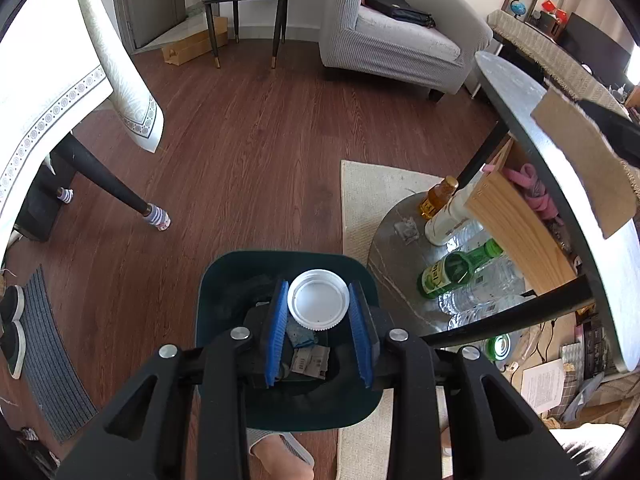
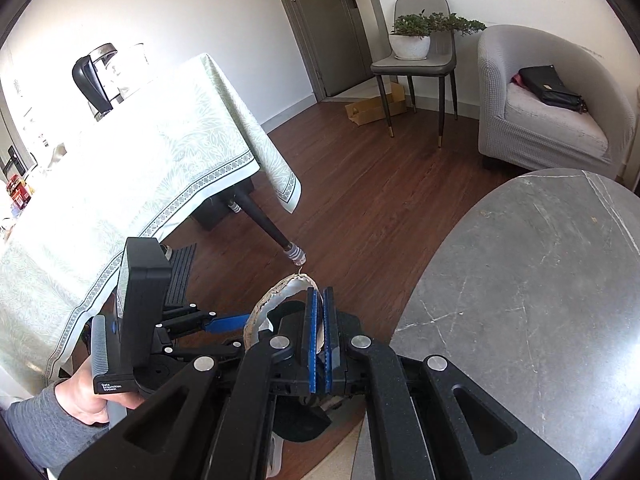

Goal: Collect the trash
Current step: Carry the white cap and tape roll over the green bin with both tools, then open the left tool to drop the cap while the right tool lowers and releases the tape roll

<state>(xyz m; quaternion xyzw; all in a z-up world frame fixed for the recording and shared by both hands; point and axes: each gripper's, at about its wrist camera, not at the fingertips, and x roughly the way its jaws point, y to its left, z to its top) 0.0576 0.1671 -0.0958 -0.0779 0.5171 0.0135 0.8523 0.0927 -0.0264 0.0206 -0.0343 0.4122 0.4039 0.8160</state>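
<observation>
Bare wooden floor [image 1: 248,128] lies open beyond our dark bin [image 1: 212,292], beside the round table [image 2: 540,280]. Our left gripper [image 1: 319,304] hangs over the bin, jaws pinching a white lid [image 1: 318,300]. Our right gripper [image 2: 320,316] is pressed onto a torn wrapper [image 2: 276,296] near it.

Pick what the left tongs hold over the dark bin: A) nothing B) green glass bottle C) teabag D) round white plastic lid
D: a round white plastic lid sits between the blue pads of the left tongs, above the dark green bin.
</observation>
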